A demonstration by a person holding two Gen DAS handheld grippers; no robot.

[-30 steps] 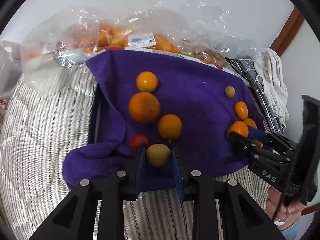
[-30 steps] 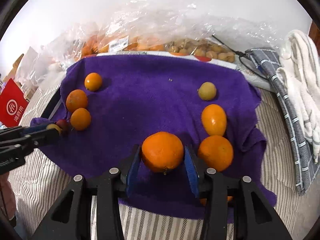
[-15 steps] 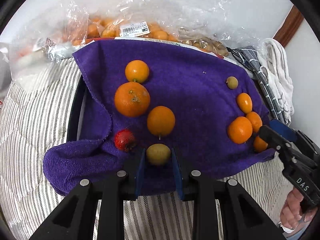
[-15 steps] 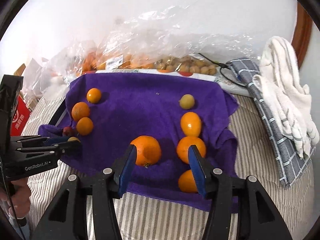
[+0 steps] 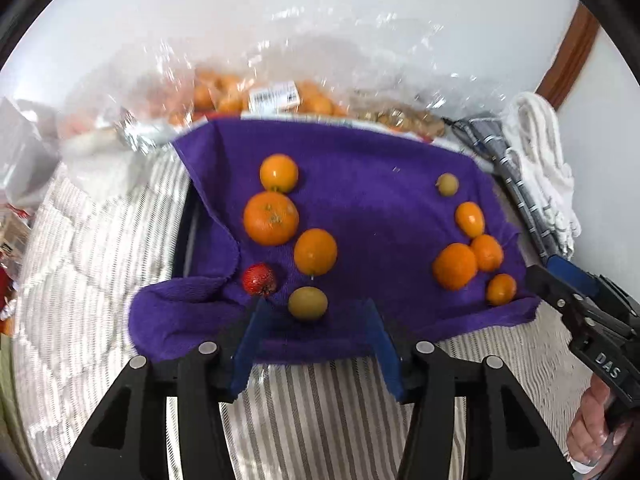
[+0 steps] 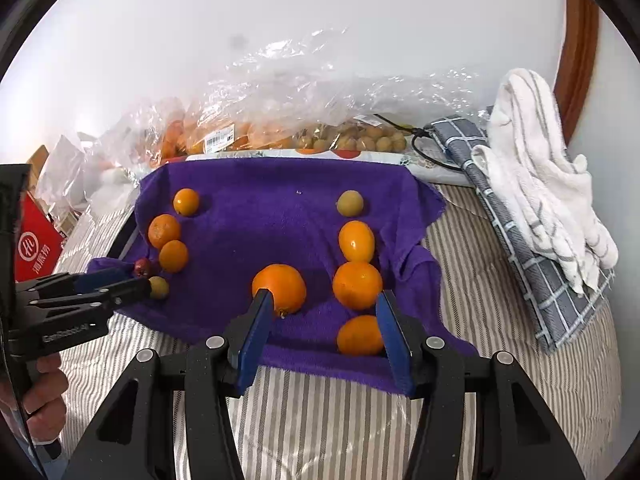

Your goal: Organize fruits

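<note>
Fruits on purple towel: left column of oranges, red fruit, green fruit between opening left gripper jaws, untouched; right column; right gripper parted, empty.

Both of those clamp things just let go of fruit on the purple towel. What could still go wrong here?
The yellow-green fruit lies loose between the left gripper's opening jaws, near the purple towel's front edge; a nudge might roll it off. The big orange sits right against one blue pad of the open right gripper, so pulling away carelessly could knock it from its row. The towel is rumpled at its left corner, so round fruit there may drift.
</note>
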